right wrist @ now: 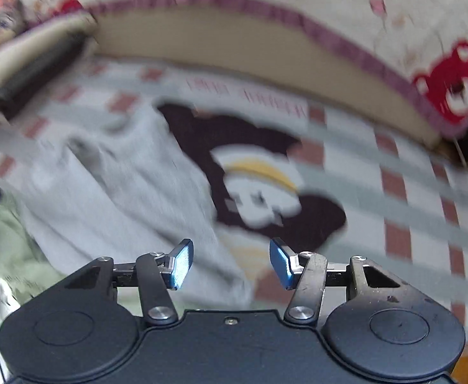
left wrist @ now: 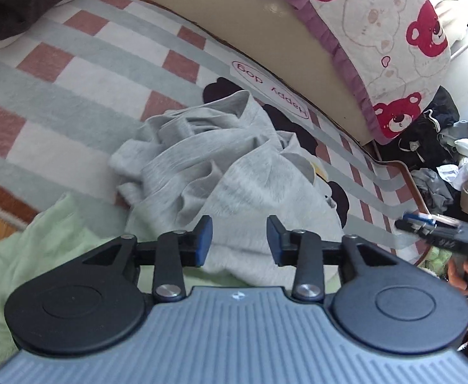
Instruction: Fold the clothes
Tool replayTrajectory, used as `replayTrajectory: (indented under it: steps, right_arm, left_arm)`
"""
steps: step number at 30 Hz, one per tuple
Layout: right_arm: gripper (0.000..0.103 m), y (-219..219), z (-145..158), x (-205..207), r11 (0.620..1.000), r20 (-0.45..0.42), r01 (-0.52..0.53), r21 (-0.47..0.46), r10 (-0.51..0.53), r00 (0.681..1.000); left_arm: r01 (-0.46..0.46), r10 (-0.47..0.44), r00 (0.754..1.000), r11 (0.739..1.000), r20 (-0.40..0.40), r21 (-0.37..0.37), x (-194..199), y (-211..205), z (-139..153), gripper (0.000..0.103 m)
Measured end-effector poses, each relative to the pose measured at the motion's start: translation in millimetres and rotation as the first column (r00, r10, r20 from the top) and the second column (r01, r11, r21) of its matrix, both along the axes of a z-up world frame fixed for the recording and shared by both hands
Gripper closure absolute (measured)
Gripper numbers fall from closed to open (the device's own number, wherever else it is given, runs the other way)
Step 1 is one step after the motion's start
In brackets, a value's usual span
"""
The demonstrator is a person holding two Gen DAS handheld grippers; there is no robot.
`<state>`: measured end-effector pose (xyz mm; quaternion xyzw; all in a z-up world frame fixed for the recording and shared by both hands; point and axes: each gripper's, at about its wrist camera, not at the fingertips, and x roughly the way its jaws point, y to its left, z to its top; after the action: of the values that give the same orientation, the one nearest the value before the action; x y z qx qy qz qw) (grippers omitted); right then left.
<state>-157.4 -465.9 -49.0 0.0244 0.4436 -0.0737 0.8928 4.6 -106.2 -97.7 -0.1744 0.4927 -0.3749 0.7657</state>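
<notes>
A crumpled light grey garment [left wrist: 214, 172] lies in a heap on the checked blanket [left wrist: 83, 73]. My left gripper [left wrist: 238, 240] hovers over its near part with the jaws apart and nothing pinched between the blue pads. In the blurred right wrist view the same grey garment [right wrist: 112, 198] spreads to the left, beside a dog cartoon printed on the blanket [right wrist: 259, 185]. My right gripper [right wrist: 230, 264] stands open above the garment's edge and the print, holding nothing. In the left wrist view the right gripper [left wrist: 432, 227] shows at the right edge, in a hand.
A pale green cloth [left wrist: 42, 249] lies under the grey one at the near left. A bear-print pillow [left wrist: 387, 41] leans on a beige headboard [left wrist: 266, 35] behind. Folded dark and white clothes [left wrist: 19, 3] sit at the far left. A jumble of clothes [left wrist: 451, 160] lies at the right.
</notes>
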Motion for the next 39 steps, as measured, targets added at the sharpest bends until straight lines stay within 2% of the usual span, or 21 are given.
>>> replayTrajectory:
  steps: [2, 4, 6, 9, 10, 11, 14, 16, 17, 18, 19, 21, 22, 23, 25, 27, 29, 31, 33, 34, 39]
  right_arm:
    - [0.044, 6, -3, 16, 0.991, 0.066, -0.092, 0.093, 0.086, 0.994]
    - [0.045, 11, -19, 36, 0.97, 0.071, -0.149, 0.19, 0.137, 0.988]
    - [0.045, 19, -39, 55, 0.972, 0.022, -0.162, 0.171, 0.16, 0.987]
    - [0.045, 34, -64, 70, 0.973, -0.047, -0.204, 0.106, 0.21, 0.977]
    - [0.045, 35, -72, 70, 0.969, -0.062, -0.225, 0.097, 0.232, 0.971]
    - [0.045, 35, -79, 66, 0.964, -0.074, -0.244, 0.105, 0.252, 0.965]
    - [0.045, 27, -105, 59, 0.954, -0.105, -0.247, 0.171, 0.267, 0.958]
    - [0.056, 18, -119, 51, 0.938, -0.103, -0.217, 0.269, 0.253, 0.962]
    - [0.07, 14, -123, 47, 0.914, -0.102, -0.207, 0.348, 0.257, 0.961]
    - [0.07, 10, -127, 44, 0.884, -0.101, -0.196, 0.425, 0.261, 0.96]
    - [0.07, 11, -125, 39, 0.869, -0.082, -0.222, 0.441, 0.286, 0.955]
    - [0.07, 14, -118, 30, 0.855, -0.058, -0.281, 0.436, 0.339, 0.939]
    - [0.07, 13, -116, 28, 0.843, -0.043, -0.293, 0.45, 0.348, 0.936]
    - [0.068, 9, -115, 26, 0.831, -0.025, -0.29, 0.475, 0.343, 0.939]
    - [0.067, -7, -116, 27, 0.804, 0.006, -0.237, 0.545, 0.279, 0.96]
    - [0.064, -24, -117, 29, 0.776, 0.024, -0.174, 0.606, 0.201, 0.979]
    - [0.054, -36, -114, 27, 0.783, 0.031, -0.116, 0.611, 0.123, 0.992]
    - [0.051, -38, -108, 28, 0.812, 0.057, -0.101, 0.575, 0.084, 0.995]
    - [0.042, -36, -103, 29, 0.842, 0.066, -0.094, 0.532, 0.07, 0.995]
    - [0.042, -33, -103, 30, 0.859, 0.065, -0.094, 0.504, 0.071, 0.995]
    - [0.041, -21, -114, 55, 0.907, 0.012, -0.083, 0.413, 0.086, 0.996]
  left_arm:
    - [0.001, -0.001, 1.0, 1.0, 0.003, -0.025, 6, -7, -2, 0.062]
    - [-0.016, 0.015, 1.0, 0.997, -0.01, -0.079, 12, -10, -6, 0.062]
    - [-0.019, 0.017, 1.0, 0.994, -0.019, -0.103, 16, -16, -8, 0.062]
    - [0.018, -0.018, 1.0, 0.998, 0.009, -0.063, 16, -29, -8, 0.062]
    - [0.029, -0.028, 0.999, 0.999, 0.025, -0.042, 16, -32, -9, 0.059]
    - [0.034, -0.033, 0.999, 0.999, 0.039, -0.021, 16, -36, -11, 0.051]
    - [0.007, -0.009, 0.998, 1.0, 0.068, 0.018, 19, -42, -19, 0.038]
    - [-0.02, 0.017, 0.998, 0.999, 0.063, 0.037, 23, -46, -26, 0.035]
    - [-0.025, 0.023, 0.998, 0.999, 0.051, 0.036, 25, -47, -29, 0.035]
    - [-0.026, 0.025, 0.999, 0.999, 0.034, 0.029, 26, -48, -32, 0.035]
    - [-0.016, 0.016, 1.0, 1.0, 0.014, 0.022, 27, -51, -35, 0.035]
    - [0.039, -0.039, 0.999, 0.999, -0.005, 0.032, 26, -58, -38, 0.042]
    - [0.073, -0.073, 0.997, 0.996, -0.005, 0.051, 23, -62, -40, 0.077]
    - [0.104, -0.105, 0.994, 0.99, 0.009, 0.096, 19, -67, -40, 0.099]
    - [0.095, -0.108, 0.992, 0.981, 0.072, 0.168, 7, -68, -34, 0.1]
    - [0.051, -0.083, 0.982, 0.981, 0.169, 0.189, -7, -57, -17, 0.1]
    - [-0.003, -0.052, 0.966, 0.978, 0.253, 0.21, -20, -40, 4, 0.099]
    - [-0.059, -0.014, 0.952, 0.972, 0.305, 0.228, -27, -21, 23, 0.099]
    - [-0.114, 0.025, 0.939, 0.964, 0.344, 0.242, -32, -4, 39, 0.099]
    - [-0.138, 0.043, 0.933, 0.96, 0.356, 0.245, -33, 4, 44, 0.099]
    - [-0.144, 0.074, 0.946, 0.968, 0.315, 0.205, -37, 27, 40, 0.1]
